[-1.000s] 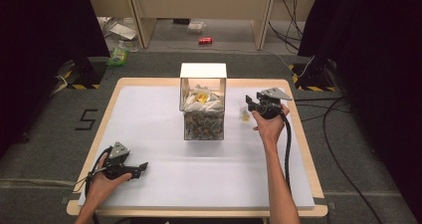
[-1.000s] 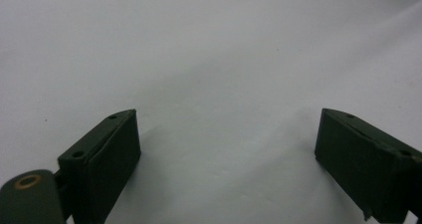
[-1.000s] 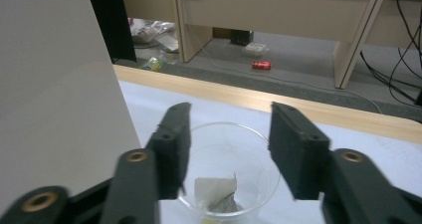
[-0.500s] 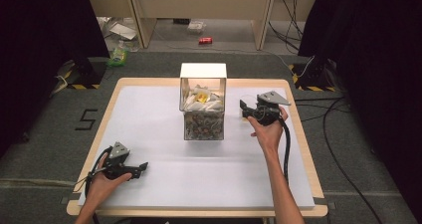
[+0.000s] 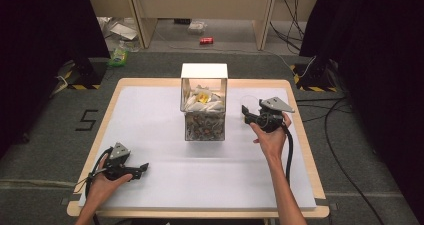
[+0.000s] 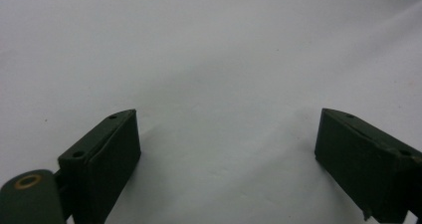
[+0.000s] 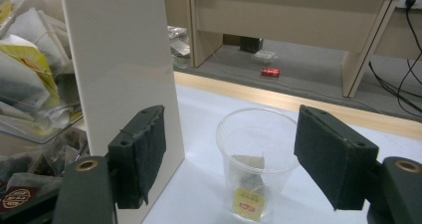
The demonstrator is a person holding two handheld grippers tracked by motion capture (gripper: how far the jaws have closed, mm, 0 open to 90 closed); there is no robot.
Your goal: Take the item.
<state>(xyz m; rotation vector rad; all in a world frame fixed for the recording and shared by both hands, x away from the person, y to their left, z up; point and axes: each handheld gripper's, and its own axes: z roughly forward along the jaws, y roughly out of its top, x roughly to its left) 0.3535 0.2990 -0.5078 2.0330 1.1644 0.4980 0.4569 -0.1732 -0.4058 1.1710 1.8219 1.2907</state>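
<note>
A clear plastic cup [image 7: 256,157] stands on the white table top just right of a clear box [image 5: 204,110]; a tea bag with a yellow tag [image 7: 247,196] lies in the cup. The box is stuffed with tea bags [image 7: 27,69]. My right gripper [image 7: 229,157] points at the cup [image 5: 249,100] from close behind; its jaws have just been opening and now stand wide on either side of the cup, not touching it. In the high view the right gripper [image 5: 246,113] sits right of the box. My left gripper [image 5: 144,168] rests open near the front left, nothing between its jaws [image 6: 226,154].
The box's white side wall [image 7: 124,69] stands right beside my right gripper's left jaw. The table's wooden far edge [image 7: 298,102] runs behind the cup. A cable [image 5: 289,150] trails from the right gripper along the forearm. A red can [image 5: 206,41] lies on the floor beyond.
The right gripper has drawn back from the cup toward the person, and its jaws have opened. A yellowish thing at its tips a second ago is gone from them. The left gripper has not moved.
</note>
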